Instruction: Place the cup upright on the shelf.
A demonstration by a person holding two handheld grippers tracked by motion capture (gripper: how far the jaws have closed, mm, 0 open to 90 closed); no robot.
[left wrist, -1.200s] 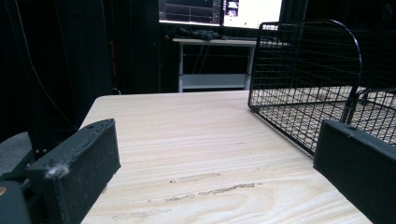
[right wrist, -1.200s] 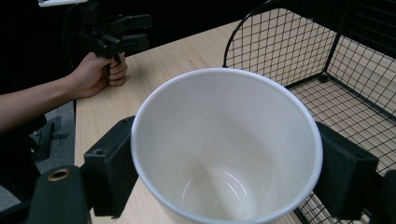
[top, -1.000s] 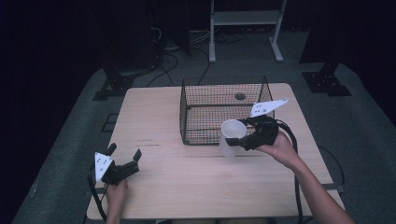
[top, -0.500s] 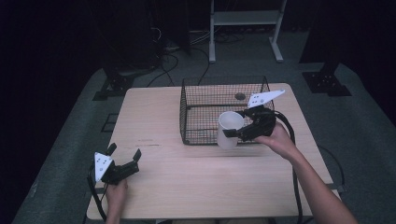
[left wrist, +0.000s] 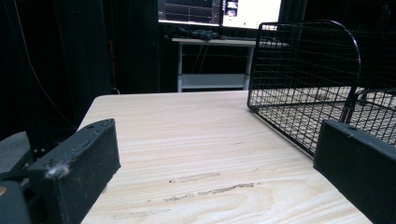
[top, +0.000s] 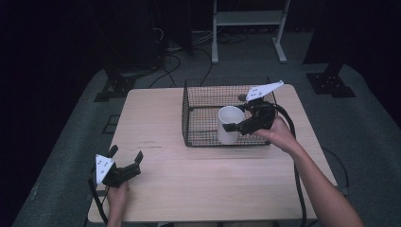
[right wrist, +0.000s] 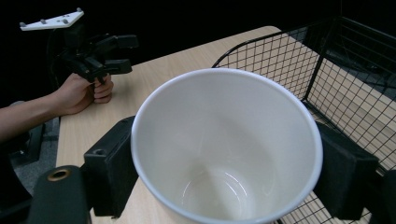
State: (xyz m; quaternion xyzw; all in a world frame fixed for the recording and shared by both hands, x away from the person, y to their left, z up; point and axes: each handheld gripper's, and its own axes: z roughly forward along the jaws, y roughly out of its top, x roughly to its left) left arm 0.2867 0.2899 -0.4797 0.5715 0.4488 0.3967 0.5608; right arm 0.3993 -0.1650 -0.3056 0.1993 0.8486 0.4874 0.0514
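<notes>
A white cup (top: 229,124) hangs upright in my right gripper (top: 235,126), whose jaws are shut on its sides just below the rim. In the high view the cup is over the front wall of a black wire basket (top: 208,139). In the right gripper view the cup (right wrist: 224,149) is empty, clamped between the right gripper's (right wrist: 229,172) two black pads. My left gripper (top: 126,153) rests near the table's front left corner, open and holding nothing. The left gripper (left wrist: 215,172) has only bare wood between its jaws.
The wooden table (top: 189,179) has free room left of and in front of the basket (left wrist: 303,70). A small dark object (top: 242,97) lies at the basket's far side. A white shelf frame (top: 248,19) stands behind the table. The left gripper (right wrist: 125,53) appears far off.
My right gripper has lifted the cup and carried it a little left and farther back, from in front of the basket to over its front wall. The left gripper has stayed put.
</notes>
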